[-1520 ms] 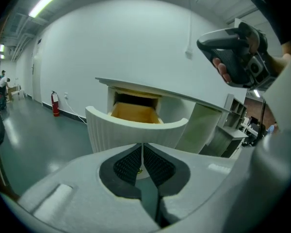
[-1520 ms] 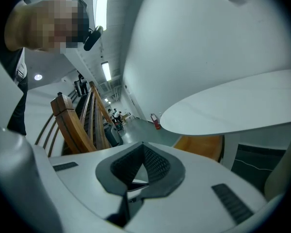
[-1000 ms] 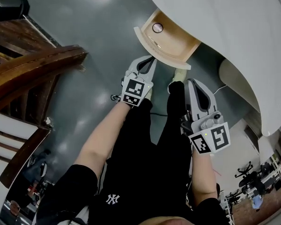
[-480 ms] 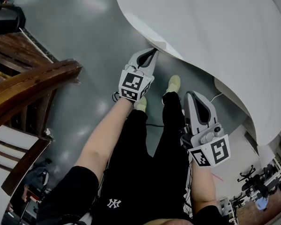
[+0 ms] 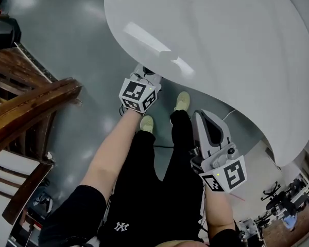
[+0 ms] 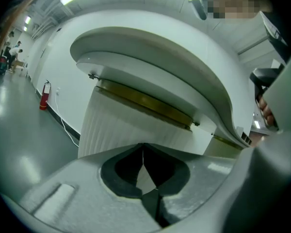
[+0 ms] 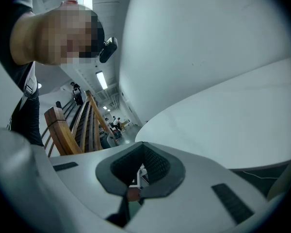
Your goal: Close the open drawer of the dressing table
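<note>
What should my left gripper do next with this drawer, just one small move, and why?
Probably ease the left gripper back slightly from the dressing table. Its jaws are shut, tips at the table's edge, and the head view shows no drawer sticking out, so it looks pushed in.

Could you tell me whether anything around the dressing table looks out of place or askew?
Nothing stands out. In the head view nothing projects past the dressing table top, its ribbed front looks even and undamaged, and the left gripper, jaws shut and empty, sits at the table's edge.
</note>
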The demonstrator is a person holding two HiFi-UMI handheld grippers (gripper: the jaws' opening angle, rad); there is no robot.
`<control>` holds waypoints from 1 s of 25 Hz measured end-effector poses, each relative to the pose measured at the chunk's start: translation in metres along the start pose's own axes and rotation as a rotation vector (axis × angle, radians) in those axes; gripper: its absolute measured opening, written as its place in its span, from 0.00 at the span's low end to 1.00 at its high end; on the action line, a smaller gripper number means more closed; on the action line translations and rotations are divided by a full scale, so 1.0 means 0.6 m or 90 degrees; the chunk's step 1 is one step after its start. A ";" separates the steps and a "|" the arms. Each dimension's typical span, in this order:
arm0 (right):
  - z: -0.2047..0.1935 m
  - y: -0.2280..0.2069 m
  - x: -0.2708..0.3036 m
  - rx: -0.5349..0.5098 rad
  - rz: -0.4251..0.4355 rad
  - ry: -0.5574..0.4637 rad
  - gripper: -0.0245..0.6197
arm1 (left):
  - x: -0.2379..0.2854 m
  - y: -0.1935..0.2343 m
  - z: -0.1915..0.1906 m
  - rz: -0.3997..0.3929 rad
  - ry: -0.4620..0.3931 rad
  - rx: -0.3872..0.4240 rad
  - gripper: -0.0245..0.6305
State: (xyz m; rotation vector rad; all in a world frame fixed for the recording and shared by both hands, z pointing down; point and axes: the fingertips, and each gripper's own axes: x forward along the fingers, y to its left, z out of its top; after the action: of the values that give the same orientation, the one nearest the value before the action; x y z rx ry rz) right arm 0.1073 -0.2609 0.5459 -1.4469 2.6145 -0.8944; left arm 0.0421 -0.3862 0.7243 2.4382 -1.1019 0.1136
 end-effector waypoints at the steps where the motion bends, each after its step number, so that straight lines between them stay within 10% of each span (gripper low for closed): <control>1: 0.003 -0.003 -0.001 -0.001 0.000 0.000 0.06 | 0.005 -0.001 0.002 -0.005 -0.008 -0.005 0.05; 25: 0.006 0.013 -0.015 -0.014 0.007 -0.022 0.06 | -0.023 -0.012 -0.008 -0.023 -0.010 0.024 0.05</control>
State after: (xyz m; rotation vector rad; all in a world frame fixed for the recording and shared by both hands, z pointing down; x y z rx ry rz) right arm 0.1075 -0.2526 0.5369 -1.4390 2.6122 -0.8351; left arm 0.0386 -0.3700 0.7224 2.4959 -1.0709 0.1043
